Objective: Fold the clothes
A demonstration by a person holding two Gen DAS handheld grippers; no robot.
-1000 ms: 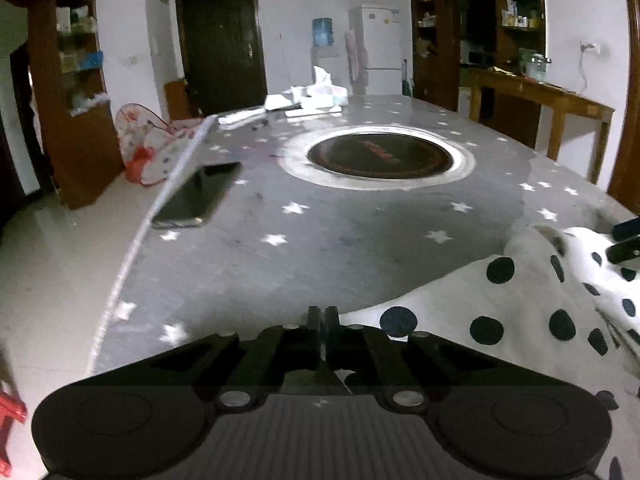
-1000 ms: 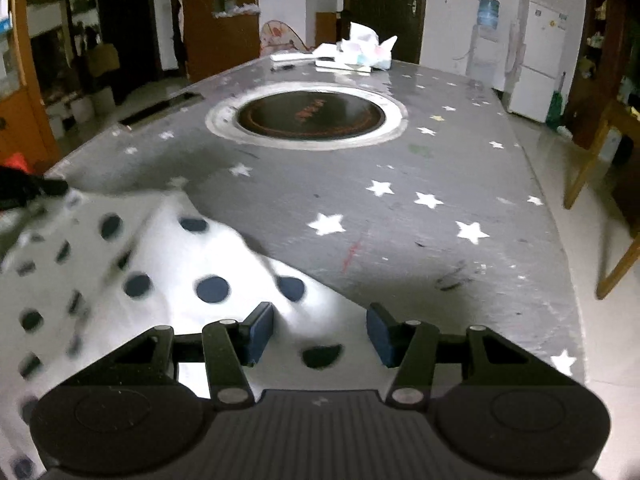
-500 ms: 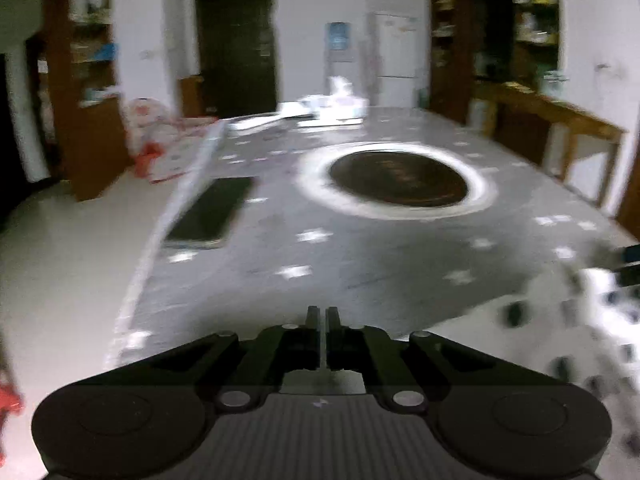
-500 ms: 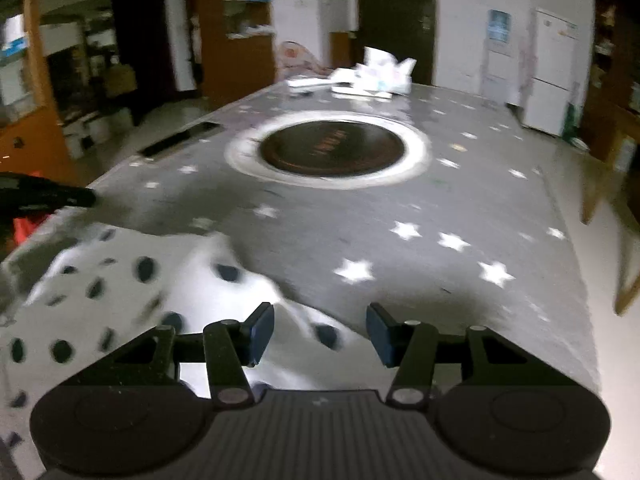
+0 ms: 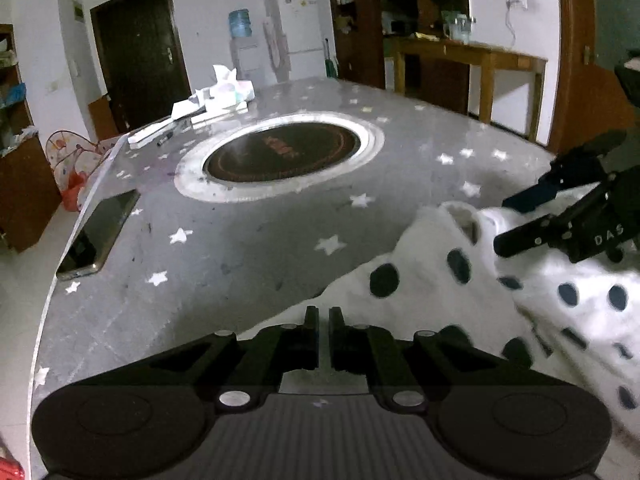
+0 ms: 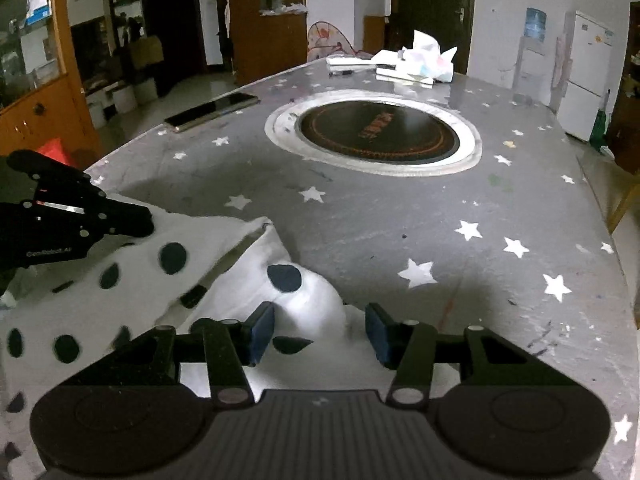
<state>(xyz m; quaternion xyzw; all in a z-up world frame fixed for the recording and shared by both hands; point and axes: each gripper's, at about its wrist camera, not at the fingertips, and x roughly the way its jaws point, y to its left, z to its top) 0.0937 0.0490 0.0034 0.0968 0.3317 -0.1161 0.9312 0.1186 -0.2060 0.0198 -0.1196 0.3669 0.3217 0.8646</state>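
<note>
1. Nearest in the left wrist view: left gripper (image 5: pixel 324 314), fingers (image 5: pixel 311 316) drawn almost together with only a thin slit between; edge of the cloth just beneath the tips, but cannot tell whether any fabric is pinched.
2. Nearest in the right wrist view: right gripper (image 6: pixel 319 330), fingers (image 6: pixel 262 330) spread wide and released, straddling a raised hump of the cloth without clamping it.
3. One polka-dot garment (image 6: pixel 132 280), white with dark spots, lying rumpled at the near edge of the desk (image 6: pixel 400 224), bunched toward the near left in the right wrist view and the near right in the left wrist view.
4. Progress, judged: early. One flap seems turned over along a diagonal ridge, yet no neat rectangle, edges uneven, folds loose. Left to do, likely: flattening, further folds, squaring up.
5. Middle distance: one round dark hotplate inset (image 6: pixel 376 128) with a pale ring, sunk into the grey star-patterned desk.
6. Left edge of the desk: one phone (image 5: pixel 98 236), lying flat, well apart from the garment.
7. Far end of the desk: one heap of white papers and tissues (image 6: pixel 416 60), count of sheets not readable.
8. Beyond the desk: one white fridge (image 5: pixel 300 26), one water dispenser (image 5: pixel 244 46) beside it, one dark door (image 5: pixel 140 52), one wooden side table (image 5: pixel 472 64) at far right.
</note>
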